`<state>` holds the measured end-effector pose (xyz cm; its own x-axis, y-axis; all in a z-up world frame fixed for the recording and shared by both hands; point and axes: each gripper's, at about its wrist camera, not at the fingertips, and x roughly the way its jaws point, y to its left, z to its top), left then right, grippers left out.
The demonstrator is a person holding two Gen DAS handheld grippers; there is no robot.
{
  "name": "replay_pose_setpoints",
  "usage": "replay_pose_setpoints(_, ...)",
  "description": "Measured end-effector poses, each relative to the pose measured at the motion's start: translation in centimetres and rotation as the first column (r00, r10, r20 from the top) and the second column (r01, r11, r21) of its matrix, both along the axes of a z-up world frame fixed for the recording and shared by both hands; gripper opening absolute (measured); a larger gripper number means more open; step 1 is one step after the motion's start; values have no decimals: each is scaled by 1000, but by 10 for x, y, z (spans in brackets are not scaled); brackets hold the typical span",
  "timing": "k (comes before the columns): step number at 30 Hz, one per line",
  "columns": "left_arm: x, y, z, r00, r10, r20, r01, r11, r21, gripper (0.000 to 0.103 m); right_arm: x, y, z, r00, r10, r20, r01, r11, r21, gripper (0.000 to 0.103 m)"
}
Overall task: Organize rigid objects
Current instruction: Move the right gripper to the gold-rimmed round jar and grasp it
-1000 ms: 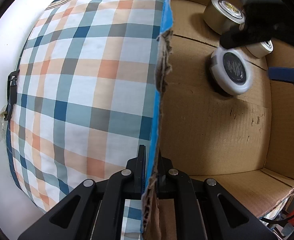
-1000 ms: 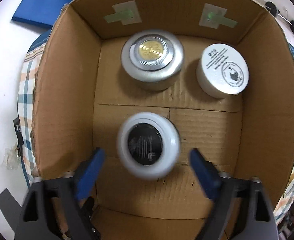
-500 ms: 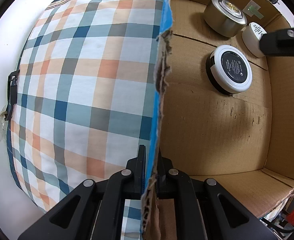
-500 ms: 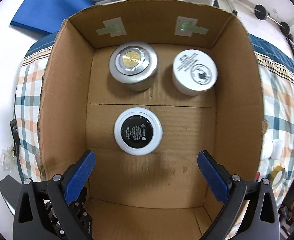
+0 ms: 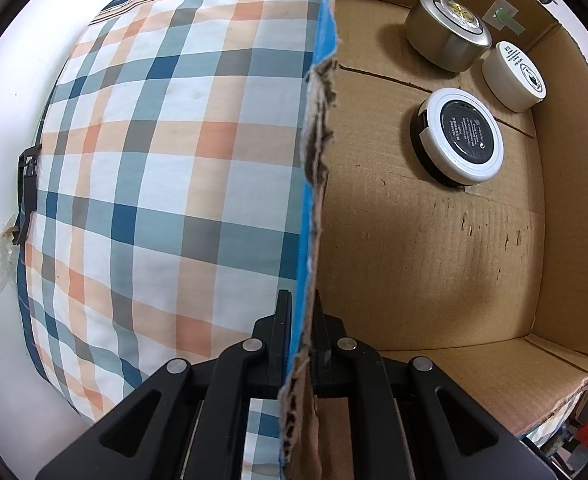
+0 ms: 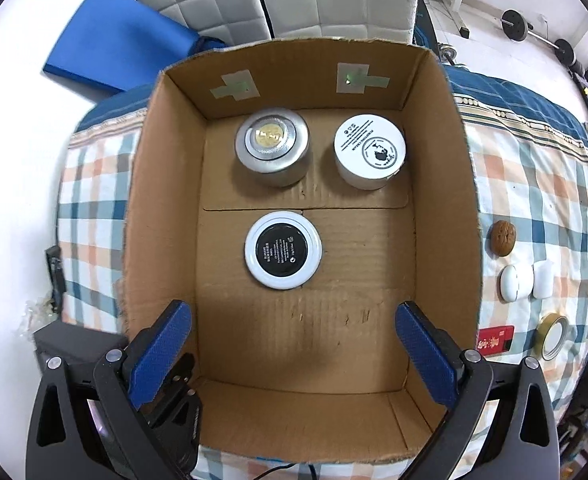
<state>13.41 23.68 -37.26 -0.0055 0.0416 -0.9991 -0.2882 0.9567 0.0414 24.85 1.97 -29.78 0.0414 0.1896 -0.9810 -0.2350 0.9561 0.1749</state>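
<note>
Three round containers sit on the floor of the cardboard box: a silver tin with a gold centre near the far left corner, a white jar just beside it near the far right corner, and a flat white-rimmed case with a black top closer in, below the tin and apart from both. From the left wrist view the same three show — tin, jar and flat case.

The left claw is pinched shut on the box's left wall, one finger outside against the blue tape, the other inside. The right claw hangs wide open above the near end of the box, its blue pads well apart and holding nothing.

The box rests on a checked cloth. On the cloth by the box's right side lie a walnut, two small white pieces touching each other, a red packet and a roll of tape — all outside the box. A blue mat lies past the cloth's far left corner.
</note>
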Motion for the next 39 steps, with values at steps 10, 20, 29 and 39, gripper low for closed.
replay_pose_setpoints(10,0,0,1,1000,11,4,-11,1000,-4,5,8,-149,26,920,-379,98,373,925,73,103)
replay_pose_setpoints(20,-2,2,1,1000,12,7,-12,1000,-8,5,-15,-349,-68,584,-811,22,810,581,-83,102)
replay_pose_setpoints(29,-1,3,1,1000,9,7,-9,1000,-9,5,-22,-387,-132,534,-842,-74,833,539,-123,68)
replay_pose_setpoints(39,-1,4,4,1000,14,8,-13,1000,-13,5,-16,-318,-129,835,-542,-94,523,836,-167,68)
